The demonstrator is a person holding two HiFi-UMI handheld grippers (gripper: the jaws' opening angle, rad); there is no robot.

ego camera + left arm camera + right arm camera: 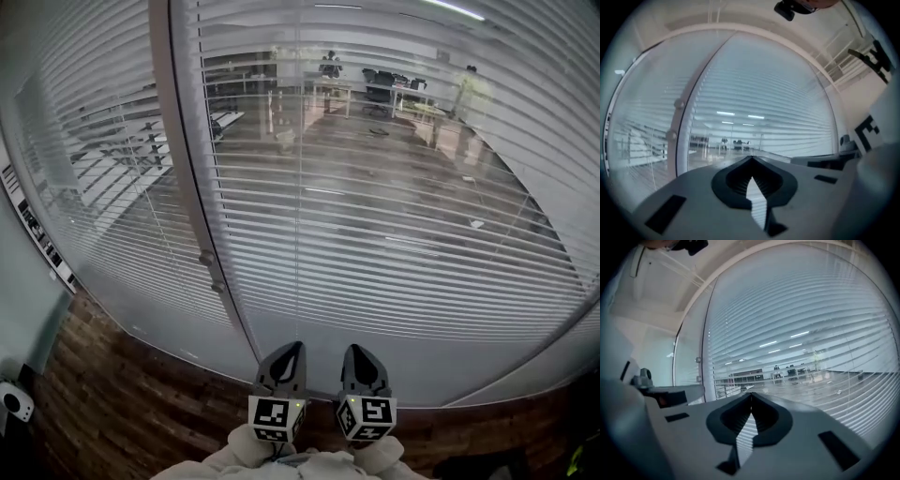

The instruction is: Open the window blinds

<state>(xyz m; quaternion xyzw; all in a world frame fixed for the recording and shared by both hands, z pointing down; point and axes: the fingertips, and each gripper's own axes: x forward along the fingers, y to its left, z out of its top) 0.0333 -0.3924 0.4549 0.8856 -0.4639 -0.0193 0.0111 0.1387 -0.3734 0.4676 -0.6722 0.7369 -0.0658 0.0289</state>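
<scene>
Ahead, blinds (394, 206); left gripper (297, 346), right gripper (354, 349) closed

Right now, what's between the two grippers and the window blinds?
Nothing stands there. In the head view, the left gripper and right gripper face the blinds across open air; both gripper views agree.

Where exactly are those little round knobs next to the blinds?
Find the wide wall of slatted blinds. A grey upright post divides it left of centre. The two knobs sit on that post, one above the other, the only things jutting from its plain surface.
</scene>
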